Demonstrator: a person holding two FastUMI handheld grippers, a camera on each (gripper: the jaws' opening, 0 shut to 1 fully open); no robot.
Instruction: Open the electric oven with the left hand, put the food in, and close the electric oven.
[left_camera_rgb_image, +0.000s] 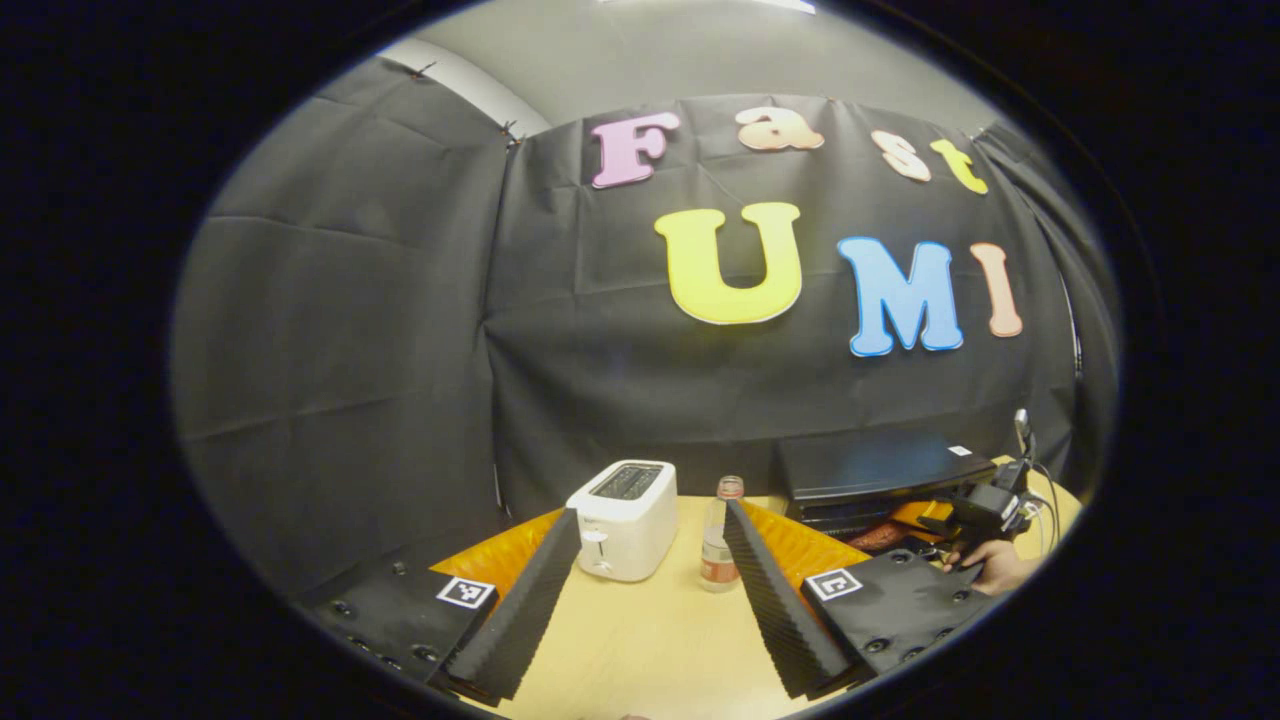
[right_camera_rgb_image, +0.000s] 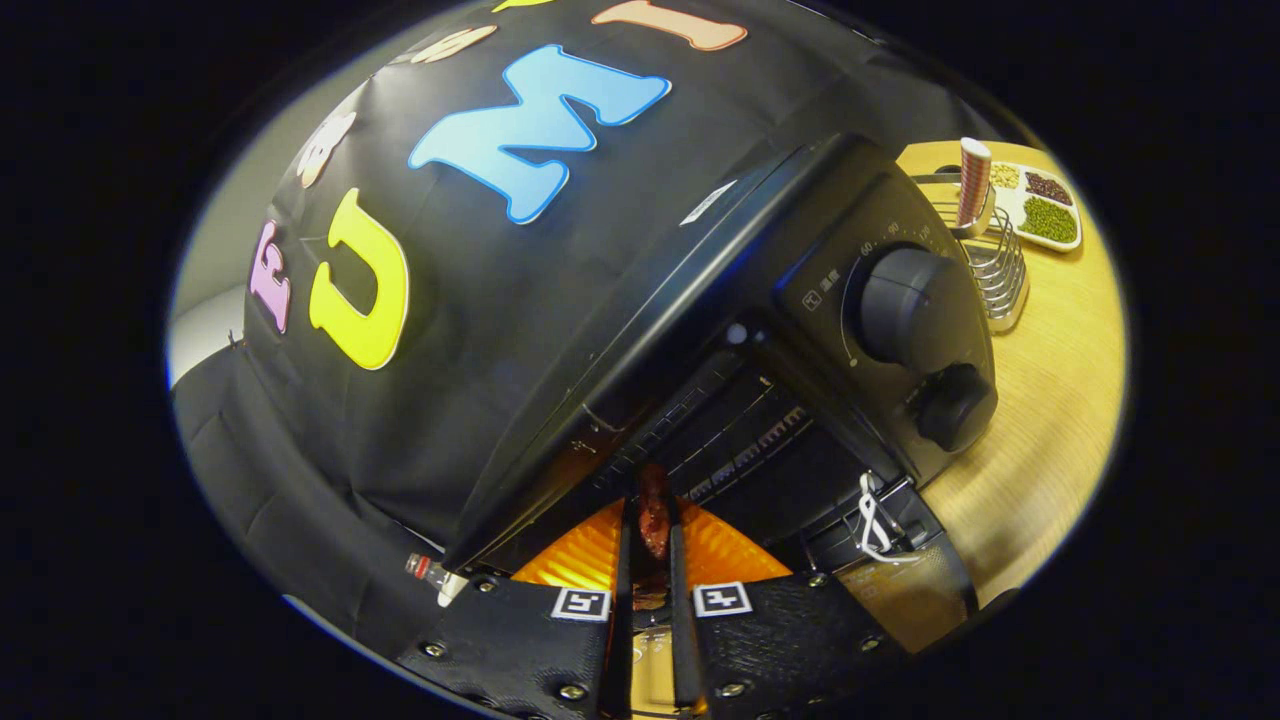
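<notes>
The black electric oven (right_camera_rgb_image: 760, 300) fills the right gripper view, tilted, with its door down and the wire rack inside (right_camera_rgb_image: 730, 430) showing. Two round knobs (right_camera_rgb_image: 910, 305) sit on its front panel. My right gripper (right_camera_rgb_image: 650, 505) is shut on a reddish-brown sausage-like piece of food (right_camera_rgb_image: 653, 520), held right at the oven's mouth. In the left gripper view my left gripper (left_camera_rgb_image: 652, 512) stands wide open with nothing between its fingers, well left of the oven (left_camera_rgb_image: 865, 465). The right gripper (left_camera_rgb_image: 985, 510) and the hand (left_camera_rgb_image: 995, 565) holding it appear in front of the oven.
A white toaster (left_camera_rgb_image: 625, 515) and a small clear bottle (left_camera_rgb_image: 718, 550) stand on the wooden table (left_camera_rgb_image: 650, 620) ahead of the left gripper. Right of the oven are a wire rack (right_camera_rgb_image: 995, 265) and a white tray of beans (right_camera_rgb_image: 1040, 205).
</notes>
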